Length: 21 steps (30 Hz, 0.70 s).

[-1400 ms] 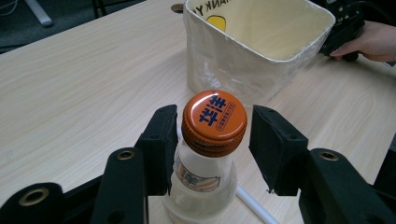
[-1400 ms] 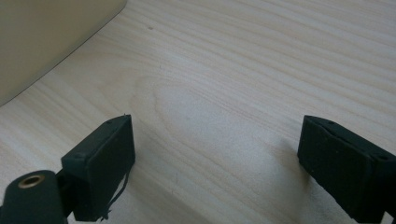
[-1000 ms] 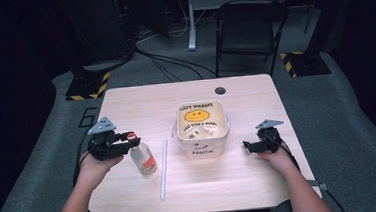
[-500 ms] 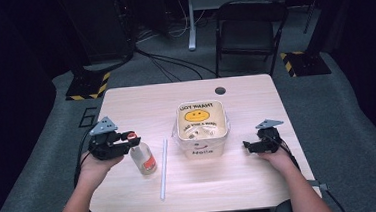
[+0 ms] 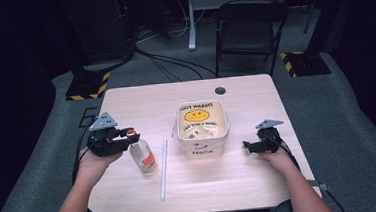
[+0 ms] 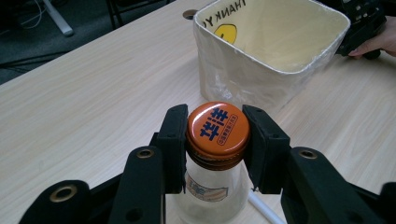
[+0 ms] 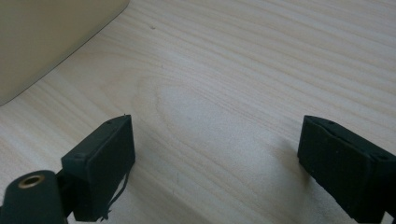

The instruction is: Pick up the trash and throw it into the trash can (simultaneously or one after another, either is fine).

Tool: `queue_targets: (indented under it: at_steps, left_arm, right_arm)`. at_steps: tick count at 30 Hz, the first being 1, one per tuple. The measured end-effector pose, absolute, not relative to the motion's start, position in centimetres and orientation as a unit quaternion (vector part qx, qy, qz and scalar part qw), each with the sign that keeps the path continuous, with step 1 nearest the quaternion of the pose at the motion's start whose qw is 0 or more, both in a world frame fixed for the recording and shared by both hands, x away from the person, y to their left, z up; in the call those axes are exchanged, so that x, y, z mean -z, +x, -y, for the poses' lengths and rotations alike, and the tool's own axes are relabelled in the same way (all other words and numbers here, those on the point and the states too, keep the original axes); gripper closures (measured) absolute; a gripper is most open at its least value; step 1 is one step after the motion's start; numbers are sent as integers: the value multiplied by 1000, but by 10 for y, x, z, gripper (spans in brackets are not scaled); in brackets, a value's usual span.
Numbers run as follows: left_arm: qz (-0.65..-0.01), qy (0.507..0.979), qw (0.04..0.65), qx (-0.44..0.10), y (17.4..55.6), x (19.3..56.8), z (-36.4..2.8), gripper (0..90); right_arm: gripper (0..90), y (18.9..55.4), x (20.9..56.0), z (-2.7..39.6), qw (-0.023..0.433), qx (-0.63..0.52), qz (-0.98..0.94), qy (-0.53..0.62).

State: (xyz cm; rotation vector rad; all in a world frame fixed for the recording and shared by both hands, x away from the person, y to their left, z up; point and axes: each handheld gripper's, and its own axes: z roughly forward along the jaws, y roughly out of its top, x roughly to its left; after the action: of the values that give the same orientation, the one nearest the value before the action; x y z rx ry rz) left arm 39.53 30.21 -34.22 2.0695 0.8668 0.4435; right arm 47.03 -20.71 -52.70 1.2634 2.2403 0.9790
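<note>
item: glass bottle (image 5: 142, 157) with orange cap (image 6: 217, 127), stood upright left of the white tub (image 5: 202, 127), long axis vertical and cap pointed up, a white straw (image 5: 164, 168) laid between bottle and tub. the cap is pinched by the left gripper (image 6: 215, 140), whose jaws have just been closing on it; the right gripper (image 7: 215, 158), right of the tub, is held spread over bare table (image 5: 245, 89). risk noted: with so high a hold, the bottle could be tipped or slipped from the smooth cap.

Left gripper (image 6: 216, 140): jaws have just been closing, now seated either side of the orange metal cap (image 6: 217, 128) of the clear glass bottle (image 5: 142, 155), pads touching the cap's rim. Gripper a shade closer to the bottle than a second ago
</note>
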Motion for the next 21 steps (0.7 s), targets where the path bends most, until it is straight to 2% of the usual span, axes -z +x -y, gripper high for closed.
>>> queue_targets:
  at_steps: [21]
  left_arm:
    - [-335,826,409,-194,401,305,-298,626]
  right_arm:
    - [102,470,527,207,193,-349,-799,450]
